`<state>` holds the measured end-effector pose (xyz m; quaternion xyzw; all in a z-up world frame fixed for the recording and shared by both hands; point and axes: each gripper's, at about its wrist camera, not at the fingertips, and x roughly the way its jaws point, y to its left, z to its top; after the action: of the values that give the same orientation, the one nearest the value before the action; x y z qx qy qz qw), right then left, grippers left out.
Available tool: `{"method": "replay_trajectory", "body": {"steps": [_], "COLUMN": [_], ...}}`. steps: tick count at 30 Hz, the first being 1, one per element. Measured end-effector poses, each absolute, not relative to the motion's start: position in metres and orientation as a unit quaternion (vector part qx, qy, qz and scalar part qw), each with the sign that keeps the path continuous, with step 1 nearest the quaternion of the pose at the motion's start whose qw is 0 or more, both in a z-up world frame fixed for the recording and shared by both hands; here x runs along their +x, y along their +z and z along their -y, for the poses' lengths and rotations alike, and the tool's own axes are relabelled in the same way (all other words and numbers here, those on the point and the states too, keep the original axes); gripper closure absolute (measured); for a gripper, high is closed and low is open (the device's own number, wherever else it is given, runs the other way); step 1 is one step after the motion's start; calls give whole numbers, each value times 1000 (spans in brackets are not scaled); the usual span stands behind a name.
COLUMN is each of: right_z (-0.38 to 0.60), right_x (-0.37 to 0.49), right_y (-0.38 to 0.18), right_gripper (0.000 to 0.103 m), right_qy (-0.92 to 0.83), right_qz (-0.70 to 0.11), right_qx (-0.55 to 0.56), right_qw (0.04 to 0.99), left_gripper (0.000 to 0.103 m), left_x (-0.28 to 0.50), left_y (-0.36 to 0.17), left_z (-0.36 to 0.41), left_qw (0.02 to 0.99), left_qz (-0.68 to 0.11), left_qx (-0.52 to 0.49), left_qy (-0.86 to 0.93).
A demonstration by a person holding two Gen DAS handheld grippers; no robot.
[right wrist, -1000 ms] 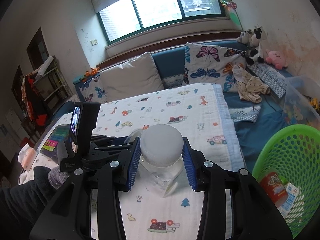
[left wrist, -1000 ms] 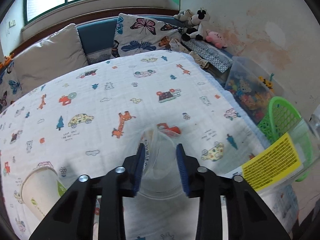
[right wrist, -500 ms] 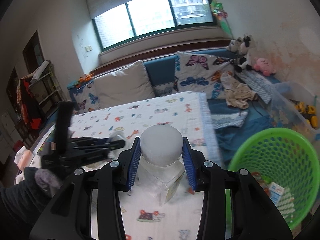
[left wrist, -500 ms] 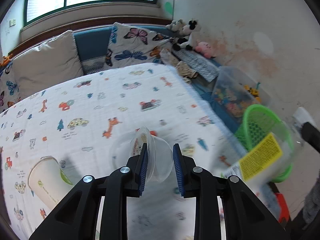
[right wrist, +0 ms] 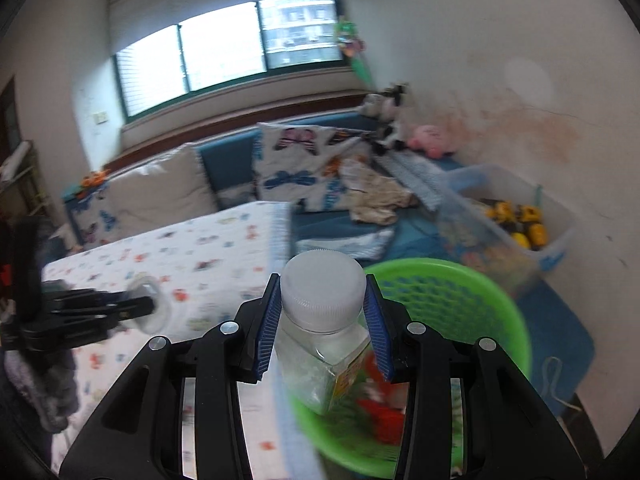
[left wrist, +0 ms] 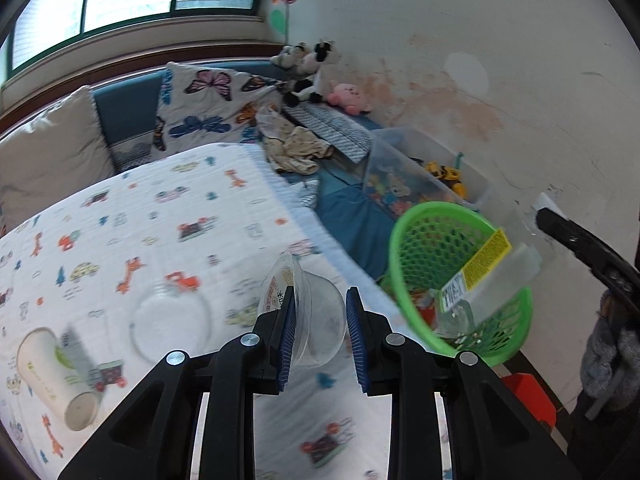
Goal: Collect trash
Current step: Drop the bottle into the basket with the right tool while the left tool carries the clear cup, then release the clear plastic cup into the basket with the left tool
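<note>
My left gripper (left wrist: 318, 332) is shut on a crumpled clear plastic cup (left wrist: 316, 320), held just above the right edge of the cartoon-print blanket (left wrist: 160, 216). My right gripper (right wrist: 322, 320) is shut on the neck of a clear bottle (right wrist: 322, 292) with a white cap. The bottle (left wrist: 492, 276) hangs over a green mesh basket (right wrist: 424, 265), which holds red wrappers. In the left wrist view the green basket (left wrist: 394, 248) stands right of the bed. A white paper cup (left wrist: 52, 372) and a clear round lid (left wrist: 172, 324) lie on the blanket.
A clear box of toys (left wrist: 424, 176) sits behind the basket against the wall. Pillows (left wrist: 208, 112) and plush toys (left wrist: 308, 68) line the far bench. A red object (left wrist: 528, 396) lies on the floor by the basket. A gloved hand (right wrist: 40, 384) holds the left gripper.
Both grippers swung right toward the basket. The left one squeezed tighter on the clear cup and lifted it to the blanket's edge. The bottle now hangs over the basket.
</note>
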<state>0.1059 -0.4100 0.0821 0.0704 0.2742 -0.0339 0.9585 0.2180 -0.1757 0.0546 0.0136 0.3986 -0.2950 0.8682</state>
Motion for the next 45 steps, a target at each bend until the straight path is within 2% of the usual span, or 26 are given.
{"method": "replay_trajectory", "body": {"steps": [15, 27, 35, 37, 41, 45], "right_z": [464, 477, 485, 486, 487, 486], "right_x": [86, 62, 49, 47, 45, 44], "right_y": [40, 46, 48, 48, 48, 47], "right_gripper": [57, 40, 34, 33, 32, 32], "right_qy": [-77, -82, -85, -84, -83, -79], "right_qz": [-315, -293, -282, -281, -279, -281], "right_qx": [116, 123, 131, 134, 137, 141], "right_qw": [939, 945, 947, 947, 947, 946], "left_gripper": [78, 78, 78, 76, 51, 50], "left_x": [198, 195, 194, 193, 191, 189], "left_y": [55, 36, 25, 24, 25, 27], "left_z": [270, 326, 344, 348, 348, 344], "left_qw": [839, 814, 805, 802, 806, 808], "left_qz": [-407, -439, -453, -456, -450, -447], "left_qx": [35, 33, 36, 37, 38, 36], "left_qy": [-359, -379, -381, -384, -383, -382]}}
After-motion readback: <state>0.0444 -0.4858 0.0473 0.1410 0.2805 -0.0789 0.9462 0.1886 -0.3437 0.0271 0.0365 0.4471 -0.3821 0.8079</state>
